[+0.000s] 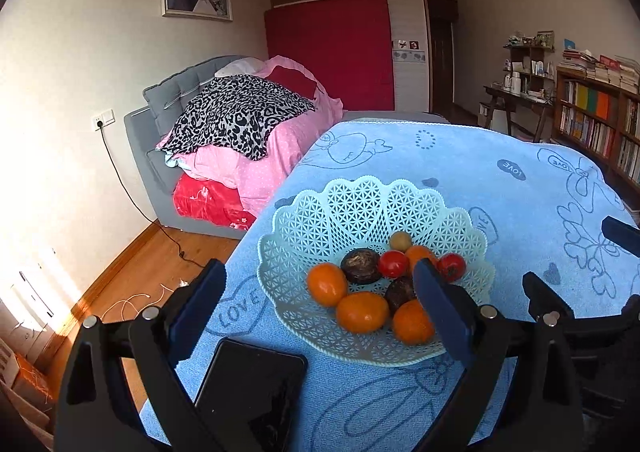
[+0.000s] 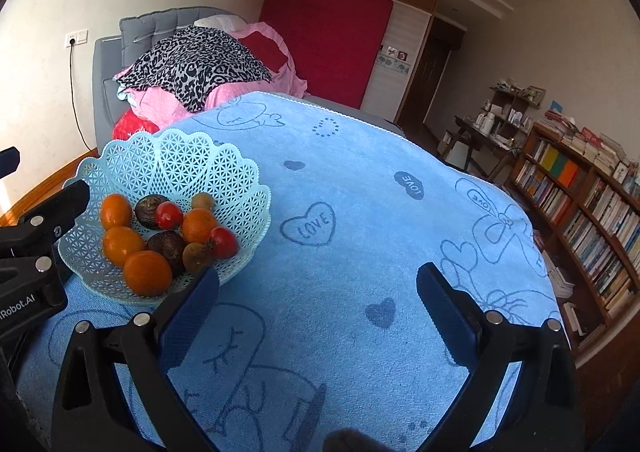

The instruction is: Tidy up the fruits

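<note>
All the fruit sits in the pale green lattice basket [image 1: 372, 212] on the blue towel-covered table [image 2: 360, 212]: four oranges [image 1: 362, 312], two red tomatoes [image 1: 393, 264], two dark round fruits [image 1: 361, 266] and smaller brownish ones. The left gripper [image 1: 320, 292] hangs wide and empty, the basket dead ahead at its 12 o'clock, the fruit heap lying between its fingers. The right gripper [image 2: 318, 292] is also wide and empty, over bare towel, with the basket off at its 10 o'clock. The left is plainly nearer. A dark phone [image 1: 252, 396] lies at 6 o'clock of the basket. Nothing seems left loose outside; the sorting looks about done.
</note>
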### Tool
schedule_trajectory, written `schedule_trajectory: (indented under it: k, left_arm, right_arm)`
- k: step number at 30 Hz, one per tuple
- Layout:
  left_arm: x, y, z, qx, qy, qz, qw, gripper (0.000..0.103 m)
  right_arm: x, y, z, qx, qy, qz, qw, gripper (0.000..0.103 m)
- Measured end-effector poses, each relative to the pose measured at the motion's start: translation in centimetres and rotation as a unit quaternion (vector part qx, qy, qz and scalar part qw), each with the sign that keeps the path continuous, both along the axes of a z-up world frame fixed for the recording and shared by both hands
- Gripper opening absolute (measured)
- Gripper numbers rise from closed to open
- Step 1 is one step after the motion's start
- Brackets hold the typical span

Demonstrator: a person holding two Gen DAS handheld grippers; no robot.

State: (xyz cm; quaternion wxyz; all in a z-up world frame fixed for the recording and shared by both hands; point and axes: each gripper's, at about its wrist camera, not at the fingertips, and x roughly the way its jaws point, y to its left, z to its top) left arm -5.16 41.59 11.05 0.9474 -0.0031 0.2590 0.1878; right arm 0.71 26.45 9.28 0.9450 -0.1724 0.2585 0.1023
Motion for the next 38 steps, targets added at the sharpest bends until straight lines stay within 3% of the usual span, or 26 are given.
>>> schedule_trajectory:
  k: [26, 32, 38]
  left_arm:
    - [-1.1, 0.7, -0.8, 0.020, 0.014, 0.017, 0.9995, 0.096]
    - [-1.1, 0.2, -0.7, 0.016, 0.013, 0.012, 0.9997, 0.096]
    - [-0.9, -4.0, -0.4, -0.007, 0.014, -0.059, 0.9981, 0.100]
  right_arm:
    - [-0.3, 1.4, -1.7, -0.001, 0.039, 0.036, 0.999, 0.098]
    - [-0.3, -0.2, -1.7, -0.004, 0.033, 0.014, 0.999, 0.098]
    - [0.9, -8.5, -2.9, 0.024, 0.075, -0.089, 0.993, 0.098]
